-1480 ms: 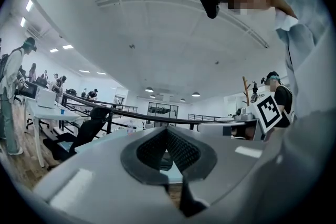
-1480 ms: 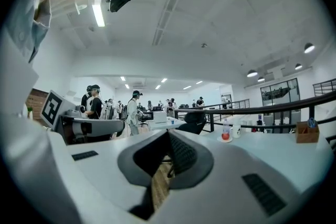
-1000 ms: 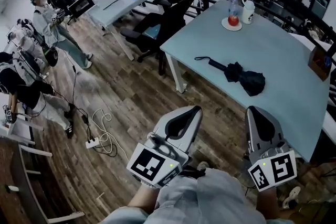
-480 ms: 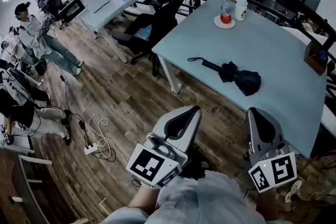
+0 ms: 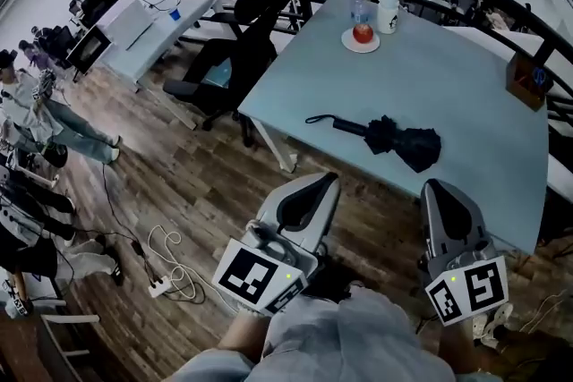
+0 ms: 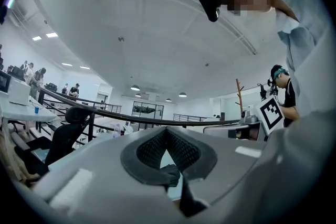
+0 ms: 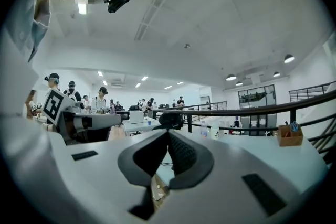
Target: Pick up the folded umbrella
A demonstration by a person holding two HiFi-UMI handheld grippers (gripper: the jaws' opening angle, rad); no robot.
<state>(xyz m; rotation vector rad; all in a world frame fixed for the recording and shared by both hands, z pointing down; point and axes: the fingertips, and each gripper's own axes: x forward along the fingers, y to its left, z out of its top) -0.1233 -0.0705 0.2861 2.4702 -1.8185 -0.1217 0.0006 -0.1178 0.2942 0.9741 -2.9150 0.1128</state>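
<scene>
The folded black umbrella (image 5: pixel 398 141) lies on the light blue table (image 5: pixel 466 76), its strapped handle (image 5: pixel 313 119) pointing left. Both grippers are held level in front of the table's near edge, short of the umbrella. My left gripper (image 5: pixel 328 181) is shut and empty, to the lower left of the umbrella. My right gripper (image 5: pixel 436 187) is shut and empty, just below the umbrella's bundled end. In the left gripper view the ribbed pads (image 6: pixel 181 149) meet at the tip, and in the right gripper view the pads (image 7: pixel 182 152) also meet.
At the table's far side stand a plate with a red apple (image 5: pixel 361 36), a white mug (image 5: pixel 388 11) and a bottle (image 5: pixel 356 6); a brown box (image 5: pixel 524 78) is at the right edge. A black office chair (image 5: pixel 228 67) stands left of the table. Cables and a power strip (image 5: pixel 161 286) lie on the wood floor.
Both grippers and the head view have come closer to the table; the umbrella now sits nearer the gripper tips. Both jaws stayed shut.
</scene>
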